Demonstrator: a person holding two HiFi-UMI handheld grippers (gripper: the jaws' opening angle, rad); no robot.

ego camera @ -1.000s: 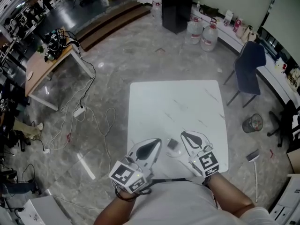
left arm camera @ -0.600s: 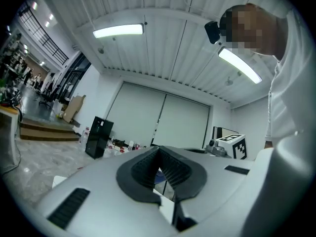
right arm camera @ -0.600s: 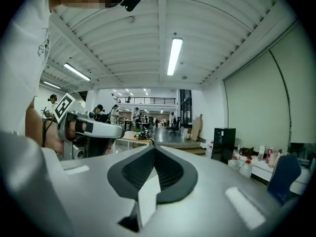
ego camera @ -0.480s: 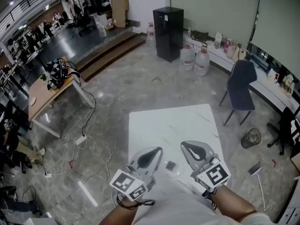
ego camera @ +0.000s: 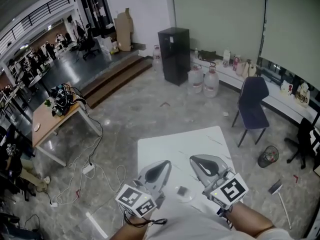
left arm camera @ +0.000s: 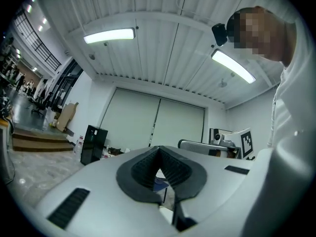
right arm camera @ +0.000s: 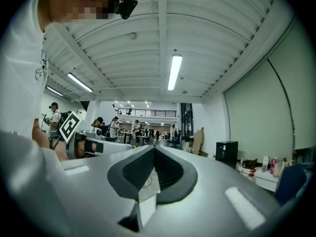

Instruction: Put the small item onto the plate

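In the head view a small dark item lies on a clear plate near the front edge of the white table. My left gripper is held just left of the plate and my right gripper just right of it, both above the table and apart from the item. Both point away from me, with the jaws together and nothing between them. In the left gripper view the left gripper faces the room, and in the right gripper view the right gripper does the same. Neither gripper view shows the plate.
A dark chair stands beyond the table's far right corner, and a bin sits on the floor to the right. A wooden desk with cables on the floor is at the left. Water jugs and a black cabinet stand at the back.
The head view has tilted up, so the table and plate sit lower in the frame and more of the room shows. Both grippers stay beside the plate; the item has not moved.
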